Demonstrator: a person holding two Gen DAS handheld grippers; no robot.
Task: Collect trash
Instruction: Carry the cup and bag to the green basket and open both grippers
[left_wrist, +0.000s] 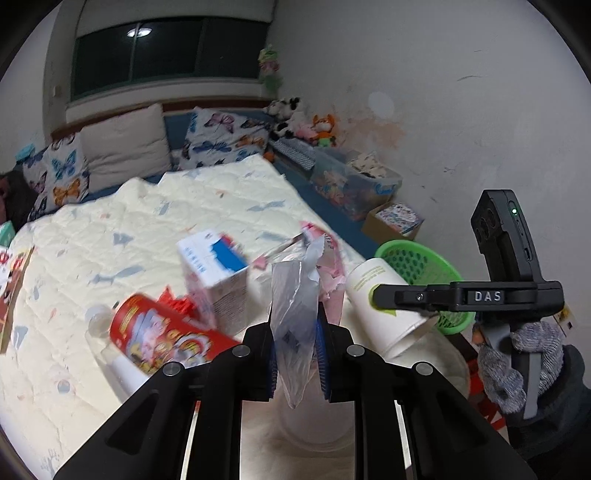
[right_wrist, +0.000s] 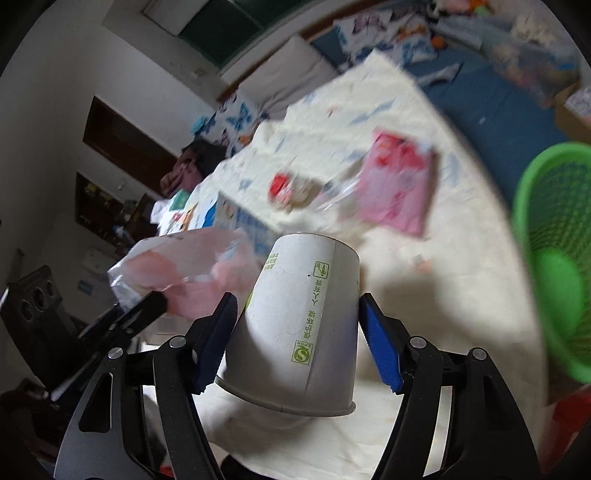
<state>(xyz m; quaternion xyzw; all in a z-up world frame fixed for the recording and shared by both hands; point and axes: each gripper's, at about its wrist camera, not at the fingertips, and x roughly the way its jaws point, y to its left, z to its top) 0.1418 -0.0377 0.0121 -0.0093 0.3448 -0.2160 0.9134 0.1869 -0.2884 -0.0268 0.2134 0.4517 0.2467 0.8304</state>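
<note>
In the left wrist view my left gripper (left_wrist: 297, 354) is shut on a crumpled clear and pink plastic wrapper (left_wrist: 295, 317), which stands up between the blue pads above the bed. My right gripper (right_wrist: 295, 332) is shut on a white paper cup (right_wrist: 303, 317) with green print. The cup is upside down and tilted, with a blue pad (right_wrist: 216, 339) against each side. The left wrist view shows the same cup (left_wrist: 388, 328) lifted off the quilt in my right gripper (left_wrist: 380, 297). The green mesh basket (left_wrist: 424, 266) sits just behind it, beside the bed.
On the cream quilt (left_wrist: 110, 229) lie a red printed can (left_wrist: 162, 332), a white and blue carton (left_wrist: 214, 273) and a pink packet (right_wrist: 399, 184). The green basket (right_wrist: 554, 258) is at the right. Pillows, toys and storage boxes line the far wall.
</note>
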